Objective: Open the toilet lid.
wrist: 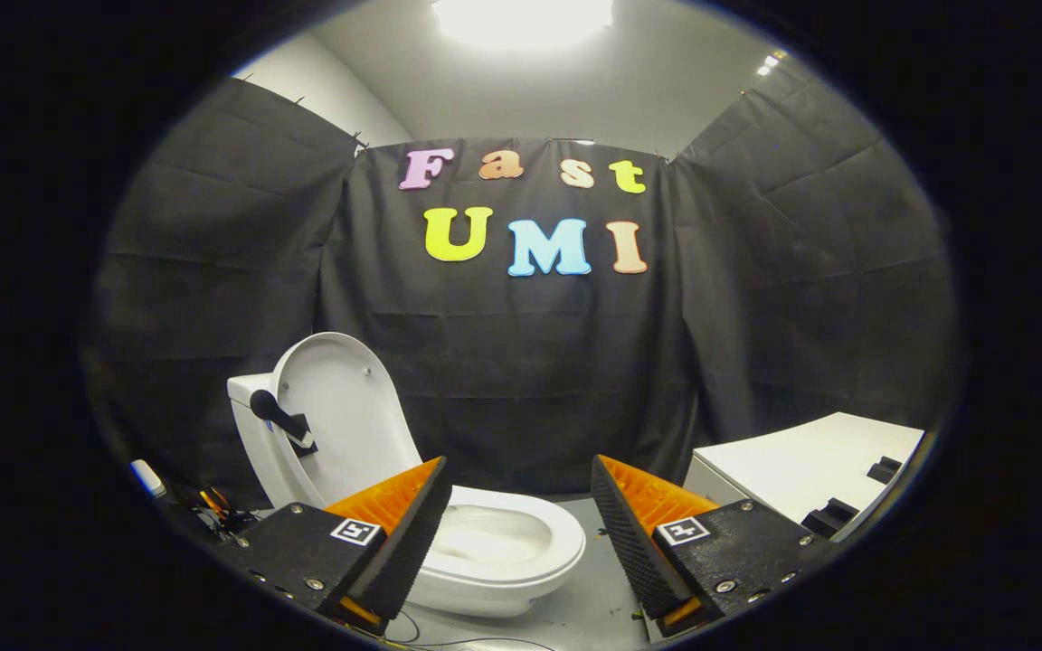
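A white toilet [485, 551] stands on the floor just ahead of my left finger. Its lid [345, 416] is raised upright and leans back against the tank. A dark handle [281, 418] juts out from the lid's near edge. The bowl lies uncovered, partly hidden behind my left finger [394, 529]. My gripper [516, 533] is open, with a wide gap between its fingers and nothing held. It hangs apart from the toilet, nearer than the bowl's rim.
A white cabinet [810, 475] with dark recessed handles stands to the right, beyond my right finger. Cables and a small white bottle [148, 477] lie on the floor left of the toilet. Black cloth walls close the booth behind.
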